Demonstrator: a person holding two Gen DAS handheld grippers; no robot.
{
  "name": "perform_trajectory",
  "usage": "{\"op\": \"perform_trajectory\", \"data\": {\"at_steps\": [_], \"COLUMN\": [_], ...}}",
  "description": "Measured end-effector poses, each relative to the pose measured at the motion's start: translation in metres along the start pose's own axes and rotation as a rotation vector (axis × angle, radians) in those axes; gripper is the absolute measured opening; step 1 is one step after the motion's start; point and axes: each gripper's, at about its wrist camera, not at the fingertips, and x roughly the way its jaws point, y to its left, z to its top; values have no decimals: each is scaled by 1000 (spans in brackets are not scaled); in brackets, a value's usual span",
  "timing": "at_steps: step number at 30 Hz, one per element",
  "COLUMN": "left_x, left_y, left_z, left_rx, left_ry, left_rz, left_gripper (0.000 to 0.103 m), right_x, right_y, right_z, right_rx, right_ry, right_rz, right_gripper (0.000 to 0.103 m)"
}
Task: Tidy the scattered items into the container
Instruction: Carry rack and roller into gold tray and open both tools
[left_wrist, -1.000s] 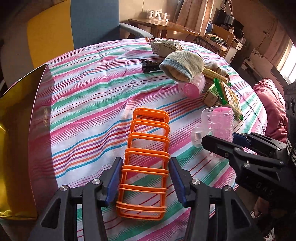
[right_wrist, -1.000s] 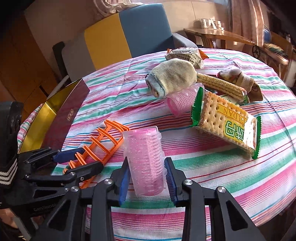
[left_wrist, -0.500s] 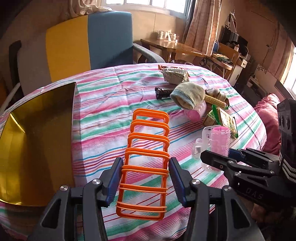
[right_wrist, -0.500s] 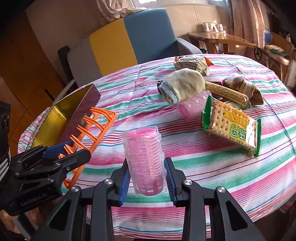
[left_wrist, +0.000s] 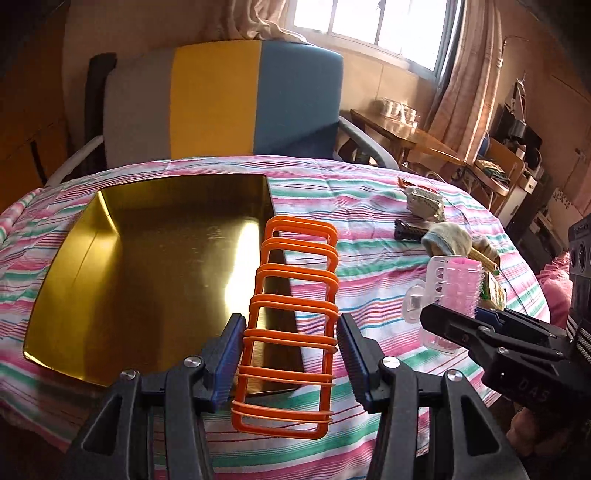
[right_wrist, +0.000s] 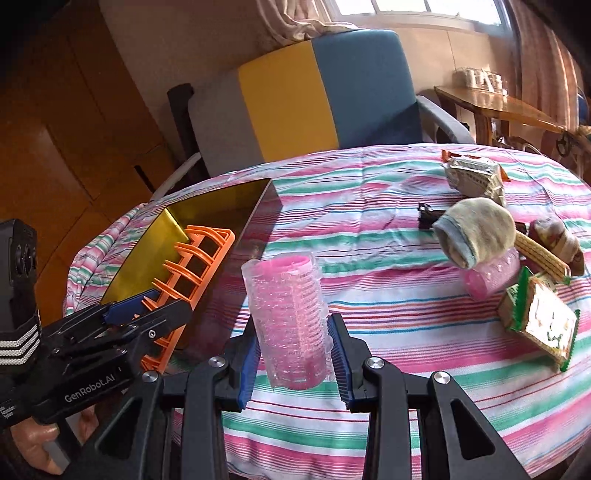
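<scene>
Grips first: left gripper (left_wrist: 290, 363) has its fingers (left_wrist: 229, 360) clamped on the near end of the orange rack (left_wrist: 291, 310), held lengthwise so the far end points ahead at the box. Rack is airborne, over the right-hand wall of the gold box (left_wrist: 147, 266), not yet inside. Right gripper (right_wrist: 291, 363) has its fingers clenched on the pink roller (right_wrist: 288, 321), upright and gripped low on the barrel, probably so it stays stable in carry. Roller is off the surface (right_wrist: 369, 424), just right of the box. Both hands look loaded for a double drop-off. Farther out, leftovers sit clustered on the cloth: cracker pack (right_wrist: 539, 321), second pink roller (right_wrist: 491, 277), sock (right_wrist: 476, 229), corn cob (right_wrist: 543, 254), black clip (right_wrist: 428, 214), foil snack pack (right_wrist: 476, 177). Box interior looks empty, so the task is likely early.
</scene>
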Motion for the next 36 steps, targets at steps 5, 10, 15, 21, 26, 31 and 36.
{"op": "perform_trajectory", "data": {"at_steps": [5,10,15,21,26,31,36], "left_x": [-5,-8,-7,6,18,30,37], "left_y": [40,72,95,119,132,146,153], "left_z": [2,4,7,10,11,12,10], "left_rx": [-74,-125,-137,-135,-142,-148,-165], "left_ry": [-17,-28,-31,-7,20,46,69], "left_rz": [65,119,165,211,228,245,250], "left_gripper": [52,52,52,52,52,52,52], "right_x": [11,24,41,79,119,144,152], "right_y": [28,57,88,121,135,136,138], "right_z": [8,16,27,39,45,46,45], "right_rx": [-51,-105,-160,-207,-225,-213,-217], "right_ry": [7,15,21,68,127,176,192], "right_rz": [47,90,125,146,113,84,74], "right_gripper": [36,36,36,36,36,36,37]}}
